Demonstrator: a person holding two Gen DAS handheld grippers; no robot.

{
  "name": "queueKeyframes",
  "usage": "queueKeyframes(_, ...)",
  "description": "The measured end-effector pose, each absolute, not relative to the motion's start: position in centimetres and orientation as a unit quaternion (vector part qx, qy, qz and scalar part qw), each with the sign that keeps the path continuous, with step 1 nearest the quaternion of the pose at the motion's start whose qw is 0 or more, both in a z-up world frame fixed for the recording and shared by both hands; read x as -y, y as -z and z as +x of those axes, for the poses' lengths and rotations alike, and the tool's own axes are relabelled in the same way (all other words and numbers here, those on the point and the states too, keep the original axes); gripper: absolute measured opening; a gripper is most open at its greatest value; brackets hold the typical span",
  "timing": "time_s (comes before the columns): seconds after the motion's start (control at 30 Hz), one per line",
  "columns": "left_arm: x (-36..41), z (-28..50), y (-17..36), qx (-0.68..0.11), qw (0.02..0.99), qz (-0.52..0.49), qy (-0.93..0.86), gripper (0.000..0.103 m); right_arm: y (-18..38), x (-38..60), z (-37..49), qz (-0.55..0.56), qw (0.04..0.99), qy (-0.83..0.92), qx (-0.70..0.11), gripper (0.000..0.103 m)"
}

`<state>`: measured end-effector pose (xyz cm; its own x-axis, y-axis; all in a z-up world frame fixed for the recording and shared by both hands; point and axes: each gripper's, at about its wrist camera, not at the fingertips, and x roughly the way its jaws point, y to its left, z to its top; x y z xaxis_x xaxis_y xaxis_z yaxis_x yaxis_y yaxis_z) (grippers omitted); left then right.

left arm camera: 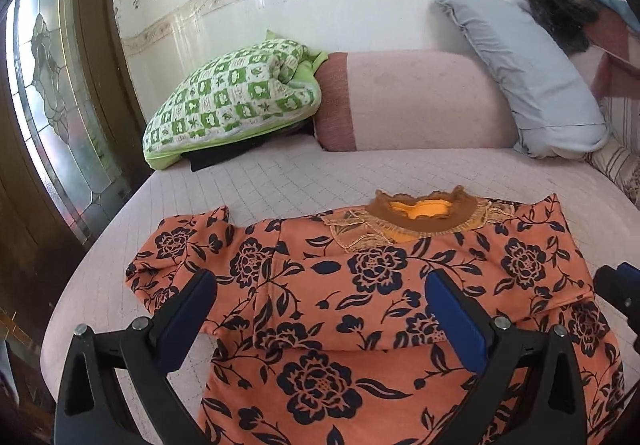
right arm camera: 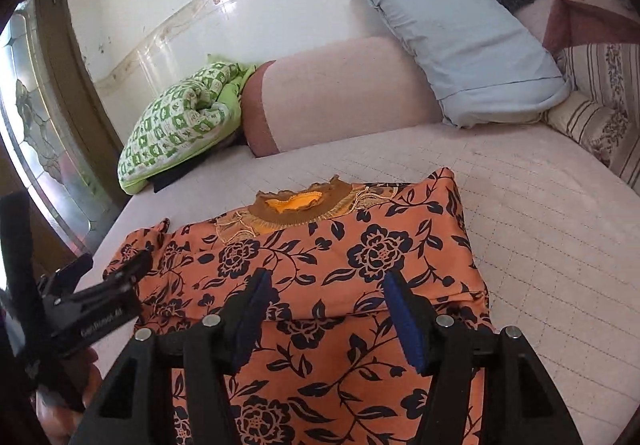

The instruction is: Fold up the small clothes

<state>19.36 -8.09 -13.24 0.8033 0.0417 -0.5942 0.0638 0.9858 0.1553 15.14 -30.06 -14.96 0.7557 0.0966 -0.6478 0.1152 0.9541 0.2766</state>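
A floral top [left arm camera: 372, 285] lies on the bed [left arm camera: 304, 173], sleeves folded in. Both grippers, left [left arm camera: 320, 309] and right [right arm camera: 324, 309], hover spread and empty; next, likely, gripping the hem to fold upward.

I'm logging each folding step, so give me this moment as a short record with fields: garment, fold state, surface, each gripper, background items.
garment: orange floral top, brown collar away from the cameras
fold state: right sleeve side folded across the body; left sleeve spread out
surface: pink quilted bed
left gripper: open, above the garment, holding nothing
right gripper: open, above the garment, holding nothing
background: green checked cushion, grey pillow
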Motion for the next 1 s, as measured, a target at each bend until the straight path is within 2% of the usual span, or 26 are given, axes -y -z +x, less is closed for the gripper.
queueKeyframes(0.53, 7.9, 22.5, 16.2, -0.366, 0.928, 0.068, 0.004, 0.103, 20.0, 32.5, 21.4, 0.208, 0.886, 0.026, -0.415, 0.062)
queueKeyframes(0.83, 7.3, 24.3, 17.6, -0.399, 0.915, 0.055, 0.011, 0.103, 20.1, 32.0, 22.2, 0.199, 0.89, 0.036, -0.408, 0.062)
queueKeyframes(1.0, 6.7, 27.1, 21.3, -0.482, 0.876, 0.025, 0.019, 0.103, 21.8, 33.8, 22.6, 0.222, 0.872, 0.056, -0.432, 0.062)
